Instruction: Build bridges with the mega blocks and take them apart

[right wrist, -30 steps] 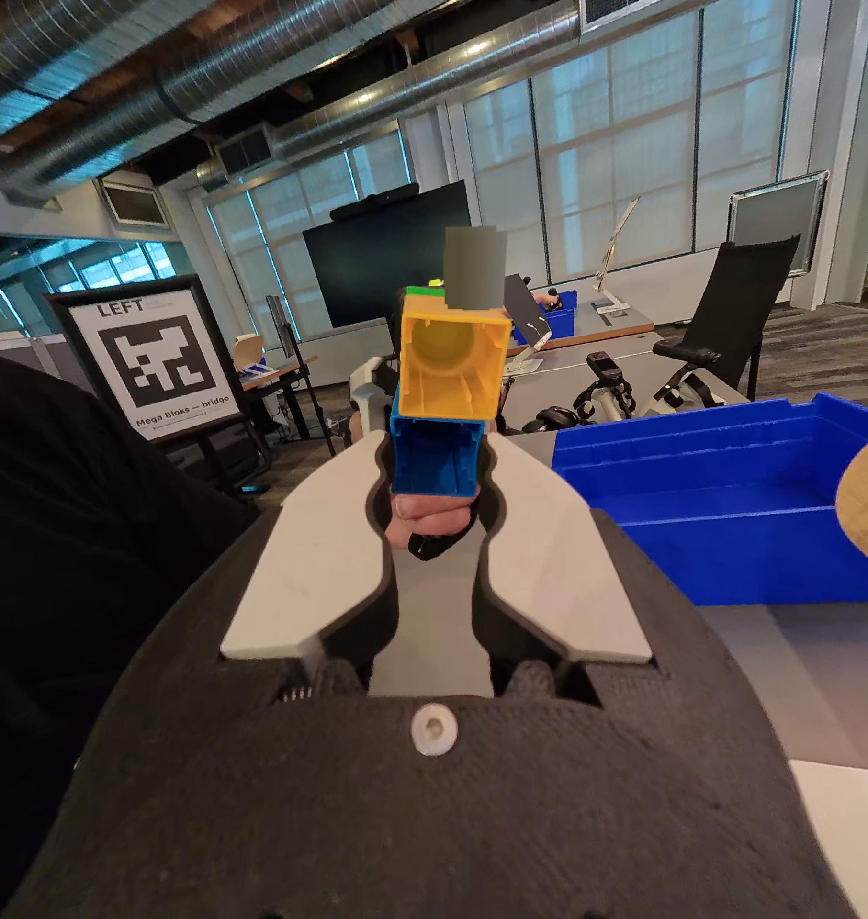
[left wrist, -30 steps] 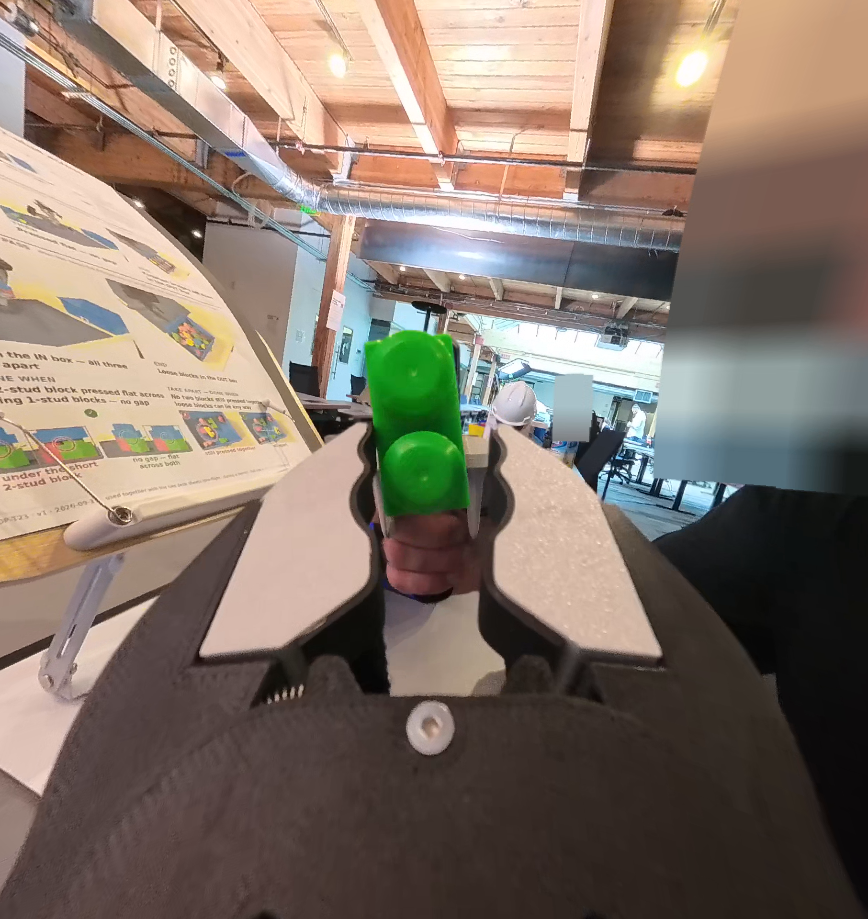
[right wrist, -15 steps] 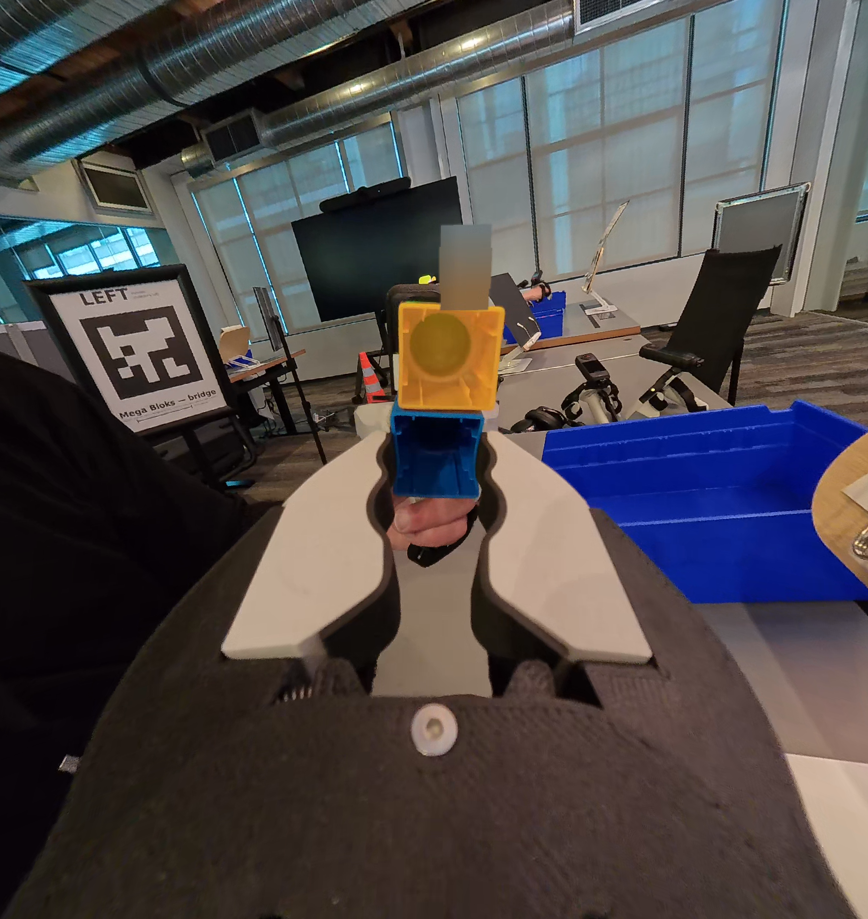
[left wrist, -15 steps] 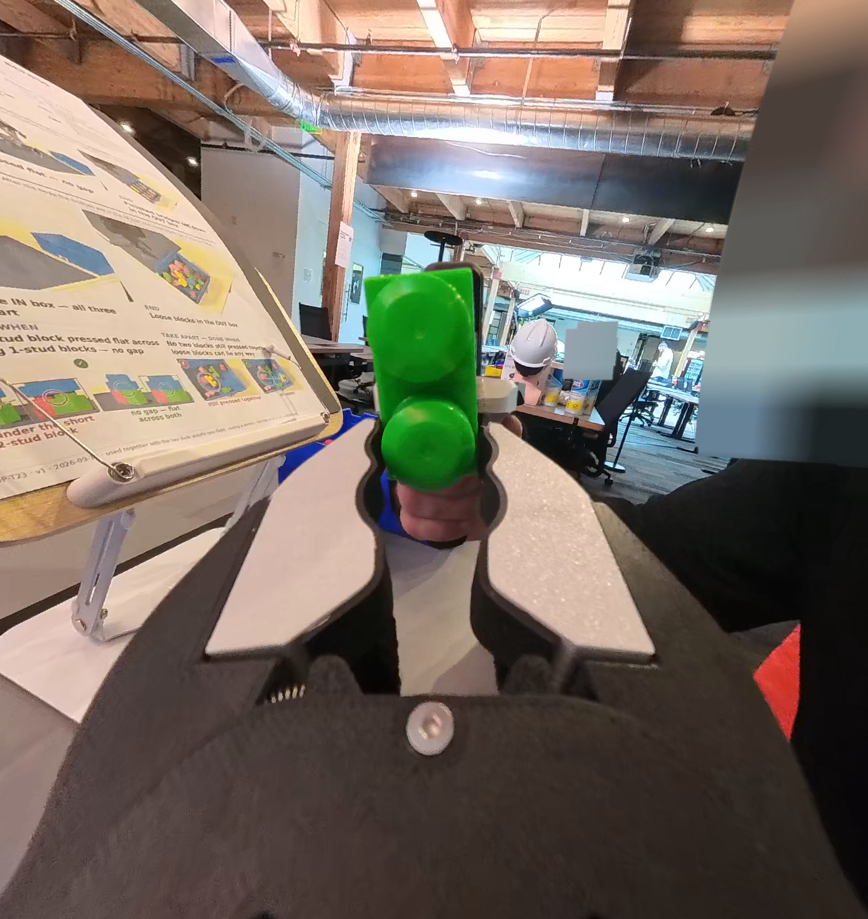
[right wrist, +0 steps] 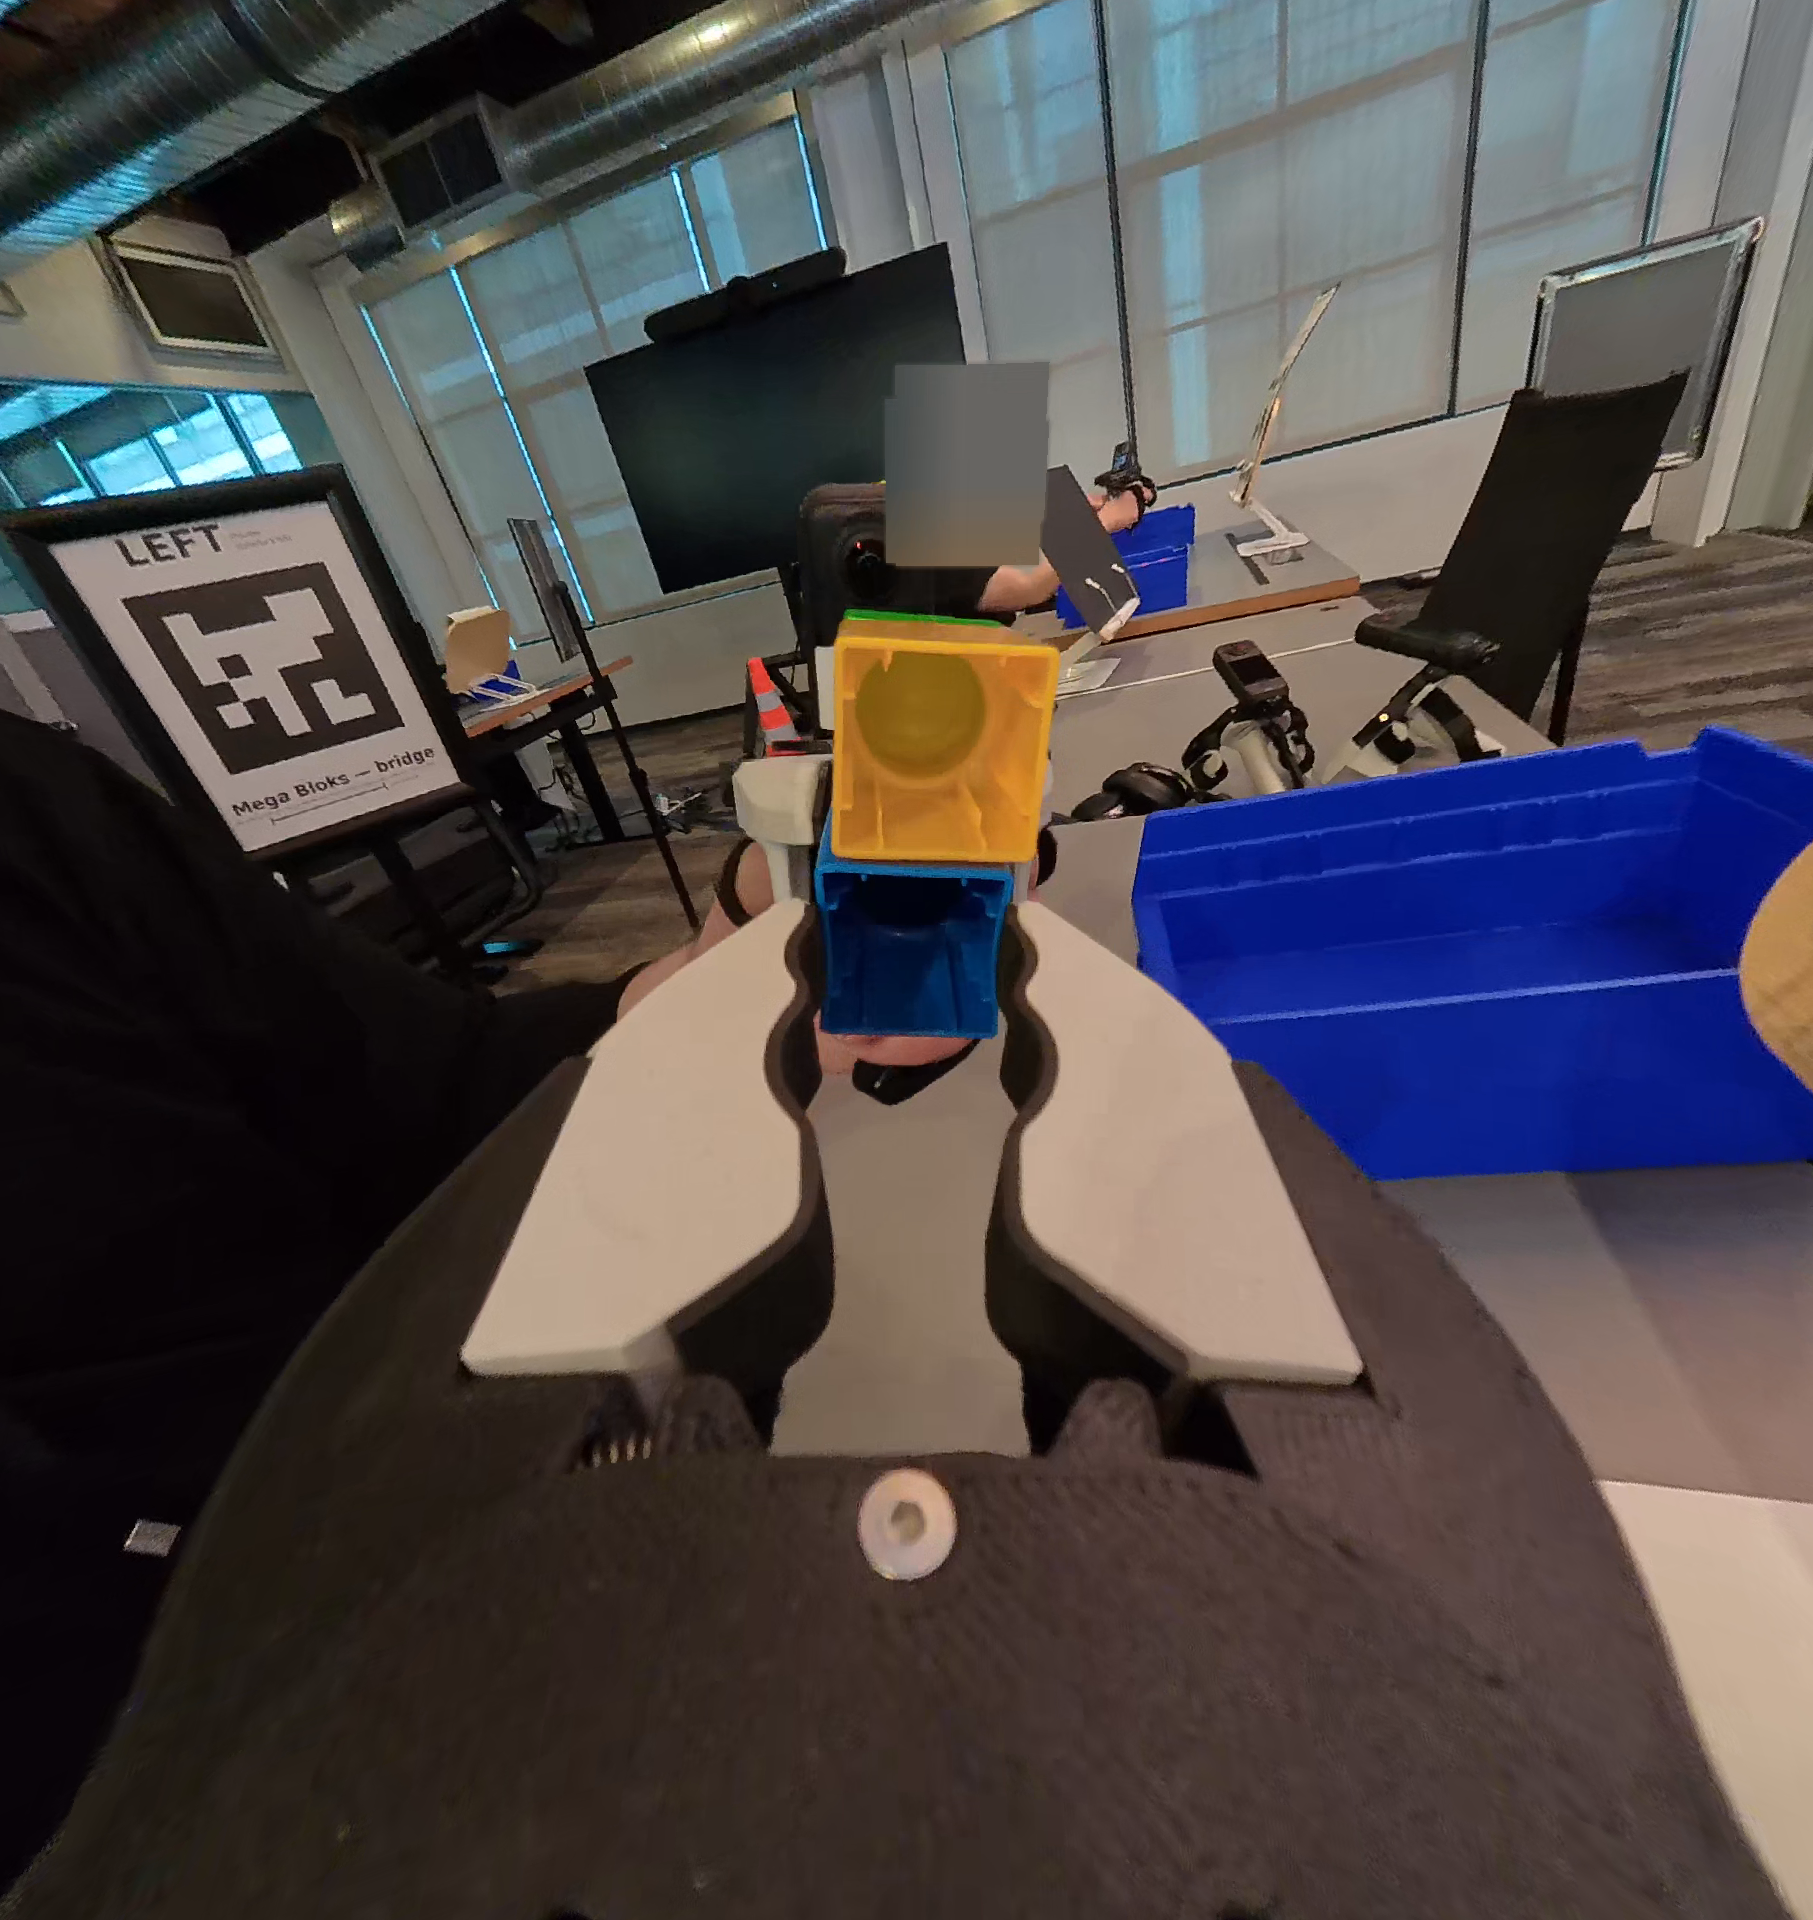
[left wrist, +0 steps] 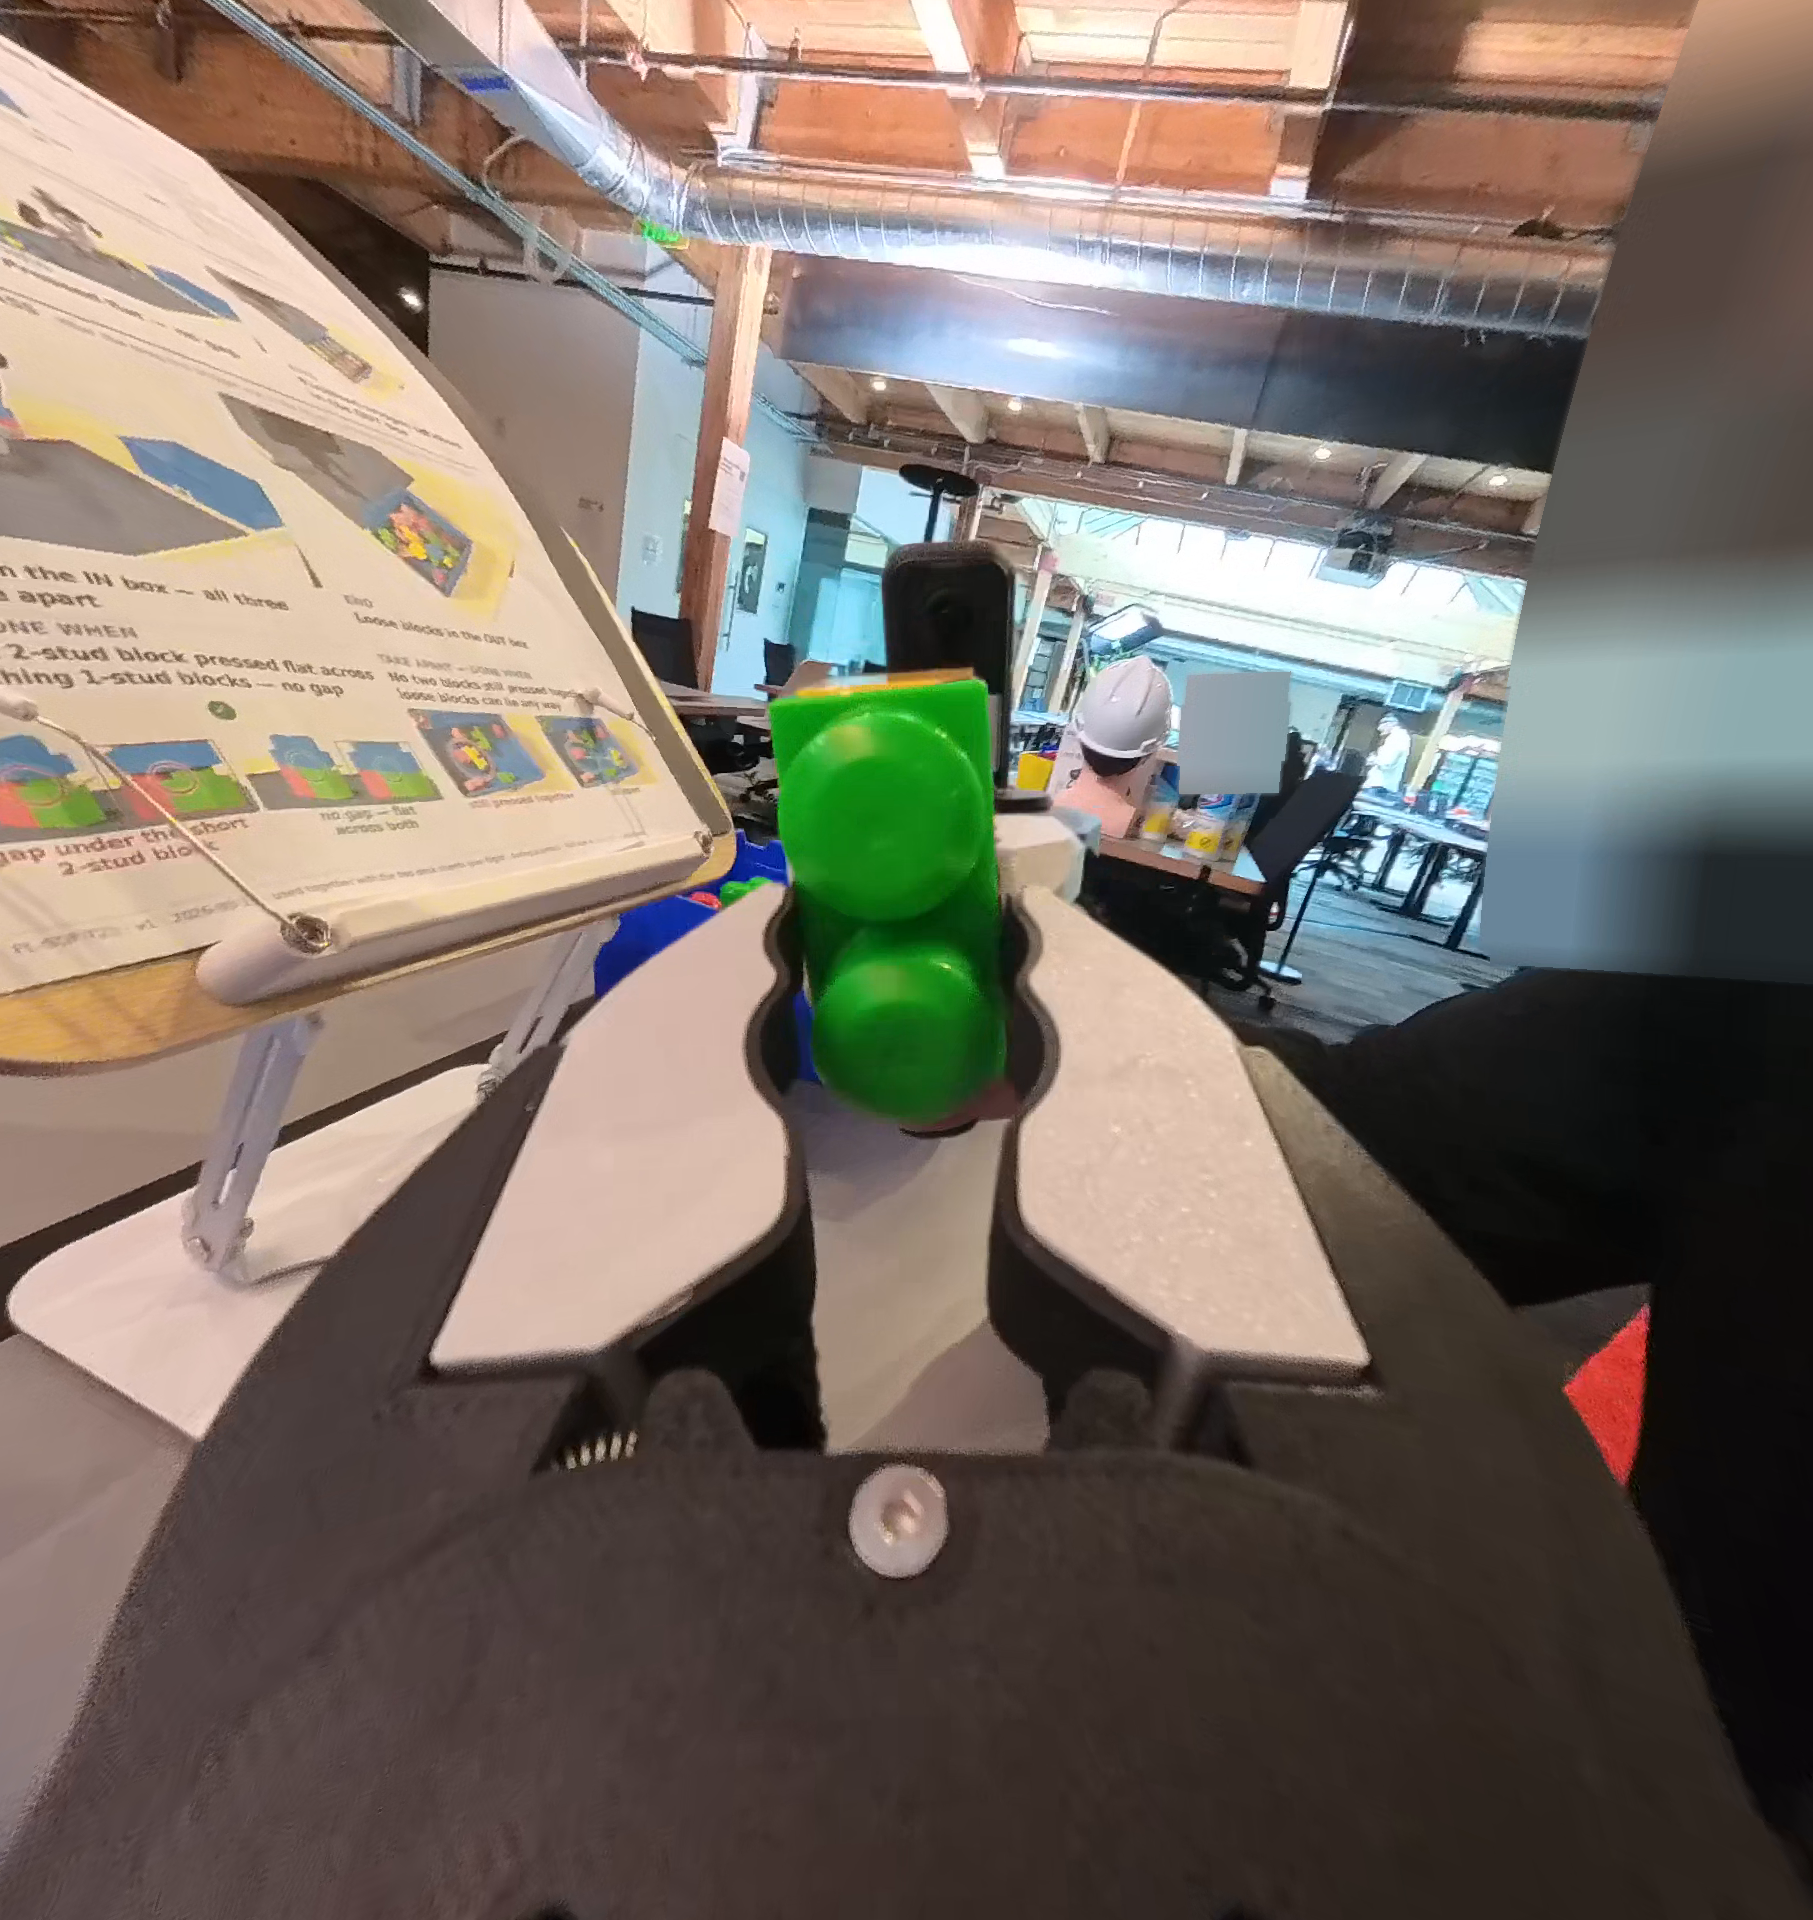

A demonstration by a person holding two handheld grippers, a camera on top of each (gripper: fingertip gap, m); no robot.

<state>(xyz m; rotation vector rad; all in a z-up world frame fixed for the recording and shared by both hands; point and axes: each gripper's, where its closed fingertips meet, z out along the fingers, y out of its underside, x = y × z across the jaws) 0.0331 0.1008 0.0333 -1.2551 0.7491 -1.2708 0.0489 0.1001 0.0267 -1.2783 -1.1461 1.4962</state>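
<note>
Left wrist view: the left gripper [left wrist: 897, 997] is clamped on the lower part of a green 2-stud block [left wrist: 886, 852], its pads pressed against the block's 2 sides and the studs facing the camera. A yellow edge shows just above the green block's far end. The block hides most of the opposing gripper, of which only a black camera body [left wrist: 949, 613] and white finger parts [left wrist: 1047, 842] show. At left, a tilted instruction board [left wrist: 258, 644] on a white metal stand [left wrist: 237, 1174] blocks the view of a blue bin [left wrist: 673, 935]; only a corner of that bin shows under the board's edge, with small red and green pieces inside. A dark sleeve [left wrist: 1608, 1143] fills the right side. A white hard hat [left wrist: 1120, 707] stands on a far desk.

Right wrist view: the right gripper [right wrist: 907, 971] grips a blue 1-stud block [right wrist: 907, 966], pads pressed on both sides, hollow underside toward the camera. A yellow 1-stud block [right wrist: 938, 753] sits directly above it, touching it, also seen from beneath; a thin green edge shows behind its top. All 3 blocks are held in the air between the 2 facing grippers. At right, a second blue bin [right wrist: 1504, 966] rests on the grey table [right wrist: 1608, 1299]; its visible interior is bare. A sign with a black-and-white marker [right wrist: 258, 665] stands at left, a black chair [right wrist: 1546, 561] at right.
</note>
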